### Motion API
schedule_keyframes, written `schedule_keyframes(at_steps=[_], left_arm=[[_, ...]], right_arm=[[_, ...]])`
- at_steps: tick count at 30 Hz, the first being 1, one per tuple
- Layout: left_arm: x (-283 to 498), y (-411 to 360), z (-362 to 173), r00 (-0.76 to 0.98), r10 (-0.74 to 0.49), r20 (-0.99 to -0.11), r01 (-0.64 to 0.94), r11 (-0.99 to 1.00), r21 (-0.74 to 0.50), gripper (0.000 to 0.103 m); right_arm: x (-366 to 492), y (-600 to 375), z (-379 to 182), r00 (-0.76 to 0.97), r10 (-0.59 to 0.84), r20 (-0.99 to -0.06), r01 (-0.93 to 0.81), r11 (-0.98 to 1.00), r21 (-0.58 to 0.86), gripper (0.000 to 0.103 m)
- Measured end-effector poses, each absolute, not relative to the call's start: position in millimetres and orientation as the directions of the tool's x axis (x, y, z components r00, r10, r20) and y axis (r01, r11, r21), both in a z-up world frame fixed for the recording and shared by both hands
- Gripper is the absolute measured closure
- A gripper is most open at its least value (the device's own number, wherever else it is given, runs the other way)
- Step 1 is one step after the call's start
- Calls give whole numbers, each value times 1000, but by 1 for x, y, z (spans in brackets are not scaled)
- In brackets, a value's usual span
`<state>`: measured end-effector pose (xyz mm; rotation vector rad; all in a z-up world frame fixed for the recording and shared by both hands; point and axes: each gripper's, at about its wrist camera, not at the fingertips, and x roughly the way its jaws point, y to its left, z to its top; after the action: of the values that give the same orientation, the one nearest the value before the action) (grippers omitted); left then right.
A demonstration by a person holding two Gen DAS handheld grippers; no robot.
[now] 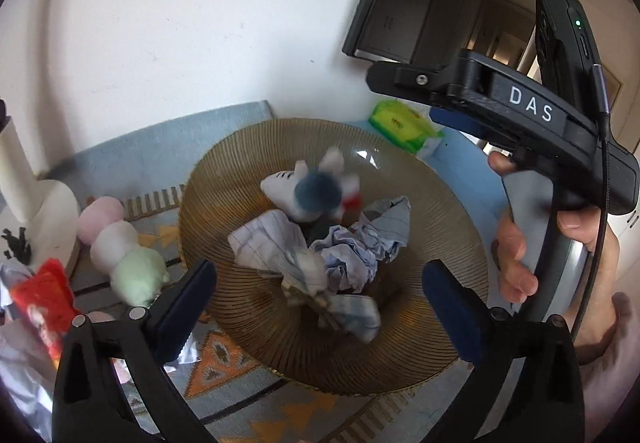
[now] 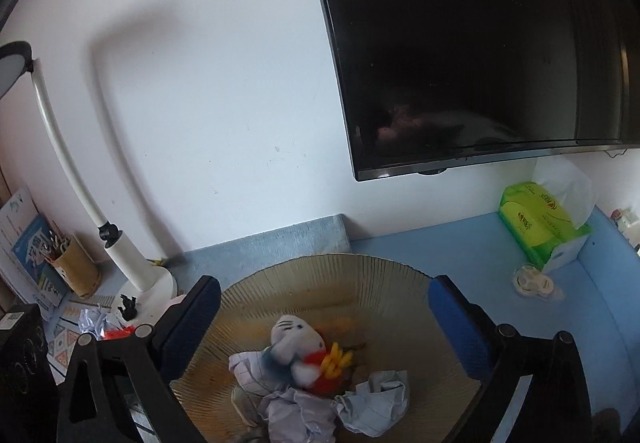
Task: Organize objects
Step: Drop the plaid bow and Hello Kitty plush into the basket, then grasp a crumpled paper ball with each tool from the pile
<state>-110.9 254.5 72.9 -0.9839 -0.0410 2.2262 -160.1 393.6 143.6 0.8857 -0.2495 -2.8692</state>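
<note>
A wide brown ribbed bowl (image 1: 240, 147) (image 2: 320, 267) holds a white plush toy (image 1: 316, 191) (image 2: 296, 347) with blue and red parts, plus several crumpled balls of lined paper (image 1: 360, 243) (image 2: 376, 407). One paper ball (image 1: 304, 271) looks blurred. My left gripper (image 1: 320, 307) hovers over the bowl's near half, open, with nothing pressed between its blue pads. My right gripper (image 2: 324, 323) is open too, above the bowl's near side and empty. In the left wrist view a hand (image 1: 516, 255) holds the right tool's black housing (image 1: 528, 107) at the bowl's right.
A white desk lamp (image 2: 80, 179) and a pencil cup (image 2: 76, 267) stand at the left. Right of the bowl are a green tissue pack (image 2: 540, 227) and a tape roll (image 2: 532, 279). A dark screen (image 2: 480, 43) hangs on the wall. A pastel plush (image 1: 120, 243) and red packet (image 1: 44, 299) lie left.
</note>
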Motion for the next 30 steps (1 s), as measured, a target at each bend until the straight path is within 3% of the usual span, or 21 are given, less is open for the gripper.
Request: schedule_keyframes(at_steps=[10,20,24,30], left_arm=[[-102,209,99,-580,521,-626,-504,-833,-226,1],[-79,90,138,-727,366,-582,-359,-924,-132,1],[-70,32,128,-751,284,-596,-270,-956,-115,1],[-61,-25,78,-708,236,-665,-206,-971,-124,1]], right_arm=[[-139,365,166,-819,-218,-530,76,-958,276,0],[-104,275,197,-818,-289,-497,177,-949,260,0],[-92,227,181,-775,-357,-522,252,-932,262,0],[-69,162,121,-690,-370,-622,352,-923,157,0]])
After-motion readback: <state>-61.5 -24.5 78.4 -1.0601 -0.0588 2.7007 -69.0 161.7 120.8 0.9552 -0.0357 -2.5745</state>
